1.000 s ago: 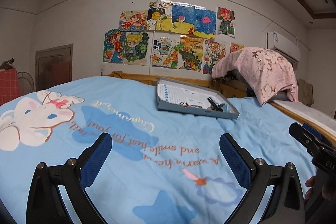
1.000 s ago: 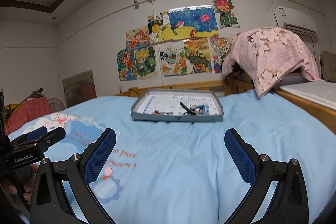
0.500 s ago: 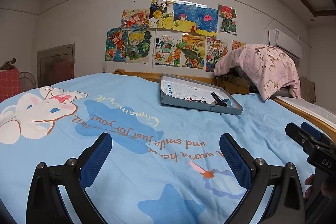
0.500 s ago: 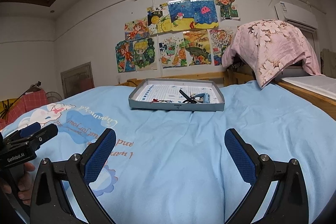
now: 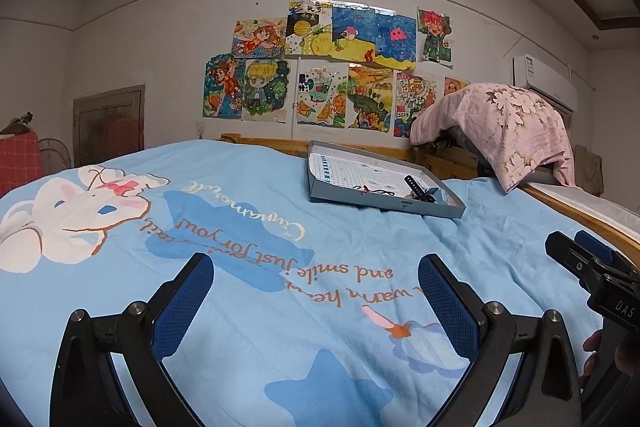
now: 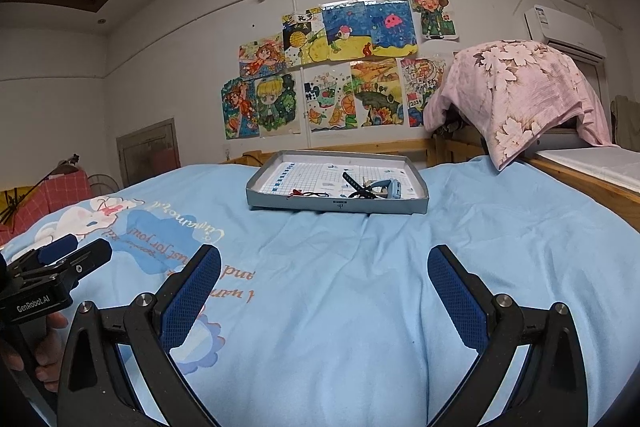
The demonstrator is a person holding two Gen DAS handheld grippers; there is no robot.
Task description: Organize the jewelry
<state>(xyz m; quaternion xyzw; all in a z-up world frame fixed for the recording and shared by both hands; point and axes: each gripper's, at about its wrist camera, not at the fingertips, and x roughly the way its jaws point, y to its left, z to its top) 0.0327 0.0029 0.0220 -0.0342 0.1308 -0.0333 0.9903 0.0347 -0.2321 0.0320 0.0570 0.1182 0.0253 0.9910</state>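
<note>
A shallow grey tray (image 6: 416, 205) with a gridded white lining rests on the blue bedspread near the headboard. Inside lie a black strap (image 6: 354, 183), a light blue watch-like band (image 6: 390, 185) and a thin dark cord with a red bead (image 6: 298, 192). In the left wrist view the same tray (image 5: 384, 205) sits ahead to the right. My right gripper (image 6: 324, 281) is open, well short of the tray, with nothing between its pads. My left gripper (image 5: 314, 285) is open too, over the printed lettering, far from the tray.
The bedspread (image 6: 360, 287) is wrinkled in front of the tray. A wooden headboard (image 6: 360, 147) and side rail (image 6: 600, 189) bound the bed. A pink floral cloth (image 6: 516, 95) drapes over something at the back right. Drawings (image 6: 340, 67) cover the wall.
Both cameras have tilted and dropped slightly, so the tray sits lower and nearer the horizon in each view. Both grippers stay open and empty.
</note>
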